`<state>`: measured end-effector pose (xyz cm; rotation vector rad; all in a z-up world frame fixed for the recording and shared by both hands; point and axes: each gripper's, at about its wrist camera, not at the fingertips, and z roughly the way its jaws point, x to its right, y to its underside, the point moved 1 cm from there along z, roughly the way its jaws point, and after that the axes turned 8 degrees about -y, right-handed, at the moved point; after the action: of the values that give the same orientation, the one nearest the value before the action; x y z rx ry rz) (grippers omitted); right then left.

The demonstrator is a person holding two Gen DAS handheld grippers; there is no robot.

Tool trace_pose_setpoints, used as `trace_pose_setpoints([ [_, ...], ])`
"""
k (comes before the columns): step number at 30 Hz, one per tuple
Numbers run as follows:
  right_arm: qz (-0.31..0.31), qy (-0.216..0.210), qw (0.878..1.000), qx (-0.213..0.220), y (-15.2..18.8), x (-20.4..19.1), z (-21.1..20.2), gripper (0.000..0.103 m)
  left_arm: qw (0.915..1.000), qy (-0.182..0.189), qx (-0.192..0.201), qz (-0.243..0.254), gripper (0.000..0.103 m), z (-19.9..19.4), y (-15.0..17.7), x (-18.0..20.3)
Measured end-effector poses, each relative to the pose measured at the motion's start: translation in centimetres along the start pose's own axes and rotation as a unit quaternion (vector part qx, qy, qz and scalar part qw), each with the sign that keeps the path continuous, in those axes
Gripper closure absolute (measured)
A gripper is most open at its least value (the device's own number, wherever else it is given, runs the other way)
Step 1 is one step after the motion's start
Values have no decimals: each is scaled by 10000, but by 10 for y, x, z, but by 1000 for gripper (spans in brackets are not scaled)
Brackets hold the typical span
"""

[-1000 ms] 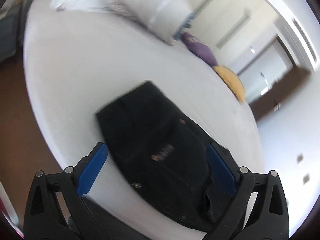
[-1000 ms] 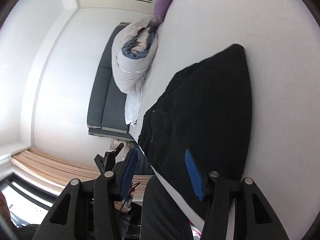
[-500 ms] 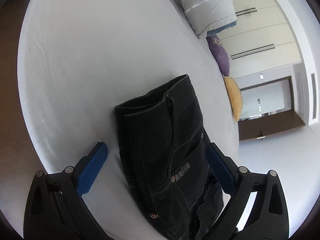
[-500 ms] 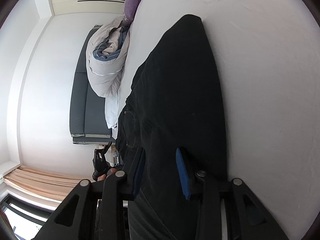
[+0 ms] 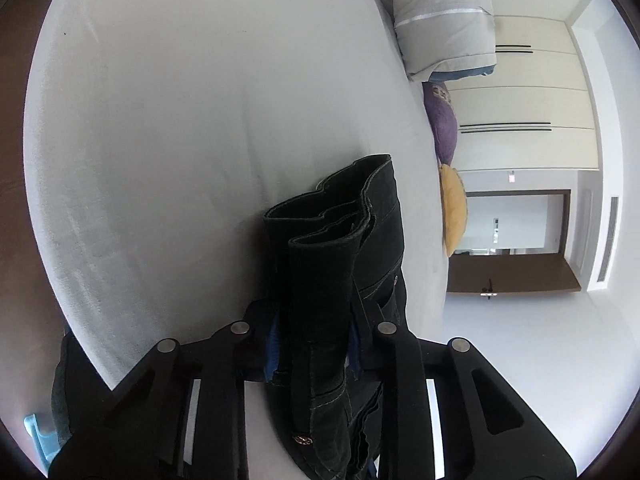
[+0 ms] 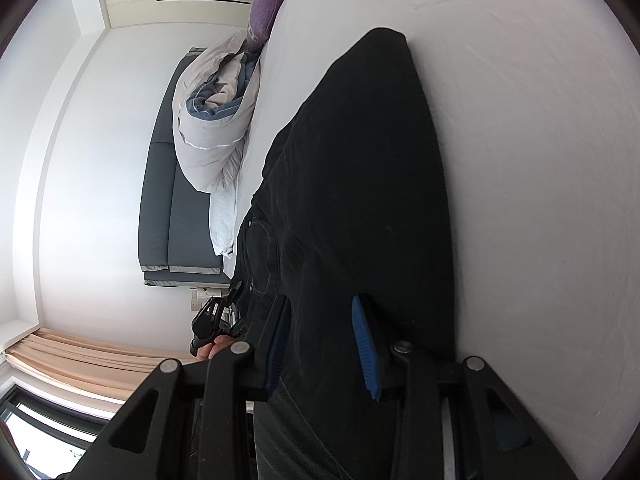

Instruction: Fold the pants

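Black jeans [image 5: 340, 264] lie on the white bed [image 5: 180, 120] near its edge. My left gripper [image 5: 314, 344] is shut on the waistband end of the pants, and the denim bunches up between its blue pads. In the right wrist view the pants [image 6: 360, 184] stretch away as a long dark panel. My right gripper [image 6: 322, 344] straddles the near edge of the pants; its blue pads sit close on either side of the cloth with a gap between them. The left gripper [image 6: 214, 322] shows at the pants' far end.
A rolled grey duvet [image 5: 440, 16] lies at the head of the bed, with a purple cushion [image 5: 444, 124] and a yellow cushion [image 5: 454, 208] beside it. A dark sofa [image 6: 168, 200] stands against the wall. Brown floor [image 5: 16, 160] runs along the bed's edge.
My left gripper moved down onto the waistband and closed on it. My right gripper narrowed and slid onto the pants' near edge.
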<state>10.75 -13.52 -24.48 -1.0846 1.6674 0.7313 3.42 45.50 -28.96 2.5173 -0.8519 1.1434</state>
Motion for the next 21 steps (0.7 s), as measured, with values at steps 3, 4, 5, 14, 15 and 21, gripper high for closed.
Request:
trace_pose_setpoints([
  [3, -40, 164, 9999, -27, 1, -2, 0, 73, 9996, -107, 187, 184, 89, -9, 3, 16],
  [4, -67, 287, 9996, -46, 1, -4, 2, 76, 9988, -209, 288, 347, 89, -12, 5, 26],
  [5, -97, 419, 9991, -66, 2, -6, 3, 79, 9972, -317, 390, 560, 90, -16, 9, 39],
  [14, -288, 752, 9967, -83, 4, -14, 8, 75, 8808, -1001, 1039, 4510, 90, -12, 155, 224],
  [15, -262, 673, 9974, -77, 4, -14, 7, 71, 8524, -1043, 1019, 5021, 90, -4, 185, 235],
  [21, -281, 328, 9991, 12, 2, -32, -1, 27, 6981, -1414, 620, 6992, 90, 49, 338, 219],
])
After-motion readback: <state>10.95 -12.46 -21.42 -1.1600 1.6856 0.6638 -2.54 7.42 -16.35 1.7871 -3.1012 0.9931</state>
